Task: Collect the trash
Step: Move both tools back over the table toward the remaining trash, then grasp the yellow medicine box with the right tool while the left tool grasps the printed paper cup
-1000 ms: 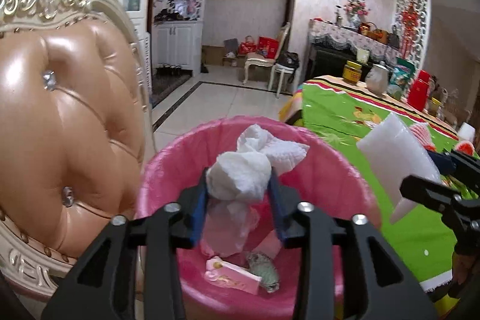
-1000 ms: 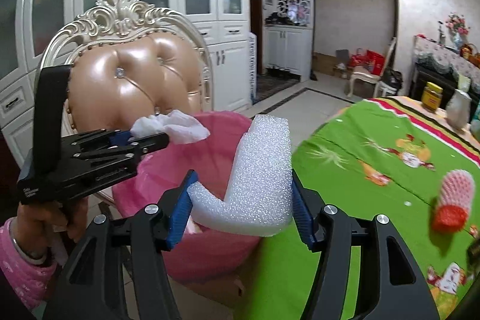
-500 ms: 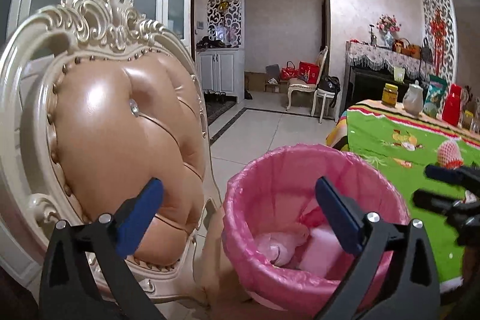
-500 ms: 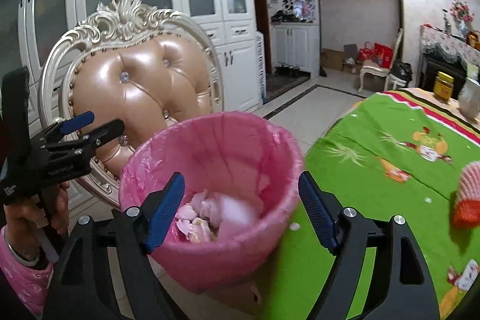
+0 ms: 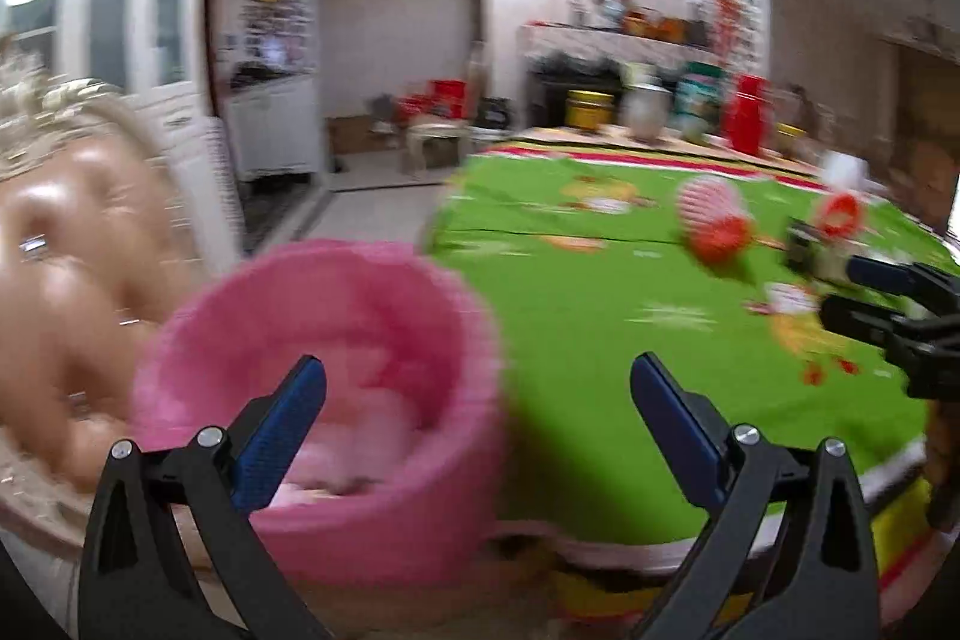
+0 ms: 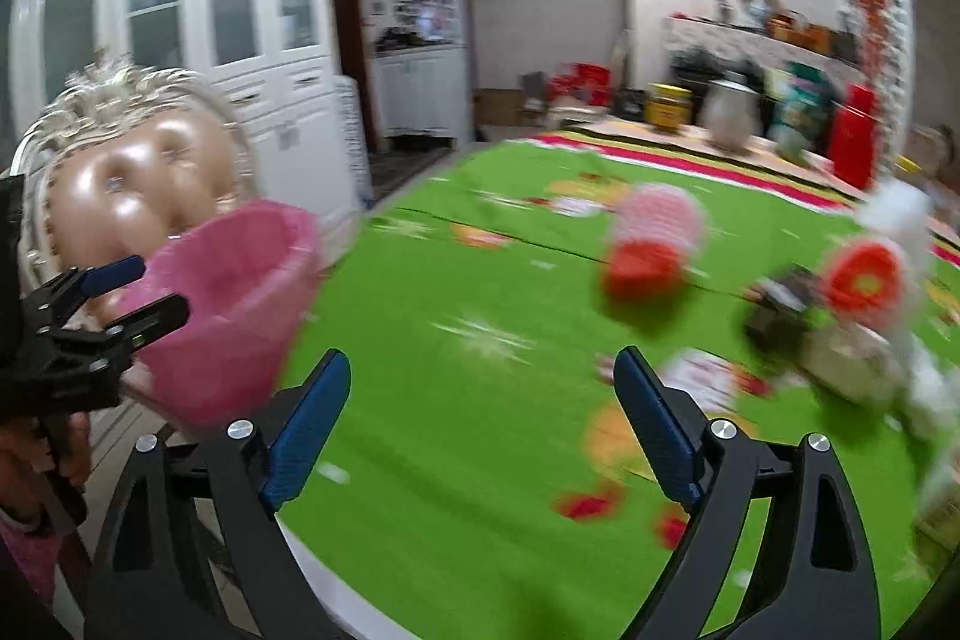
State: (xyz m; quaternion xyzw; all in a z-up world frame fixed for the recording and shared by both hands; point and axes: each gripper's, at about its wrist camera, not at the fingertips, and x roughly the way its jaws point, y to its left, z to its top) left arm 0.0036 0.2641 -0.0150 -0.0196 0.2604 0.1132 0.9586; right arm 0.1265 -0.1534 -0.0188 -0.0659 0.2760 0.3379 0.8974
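Your left gripper (image 5: 477, 388) stands wide open and empty, just beside the pink bin (image 5: 336, 400). Your right gripper (image 6: 483, 388) is opening, nothing between its jaws, over the green tablecloth (image 6: 480, 292). Judged step: reaching for fresh trash. The foam-net sleeve (image 6: 651, 244) and litter pile (image 6: 840, 328) lie far right; align on one piece, then close. No writing is legible through the blur.

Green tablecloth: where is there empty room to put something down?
The green tablecloth is bare between the pink bin and the red foam sleeve. It is crowded at the right, around the dark wrappers, and along the far edge with jars.
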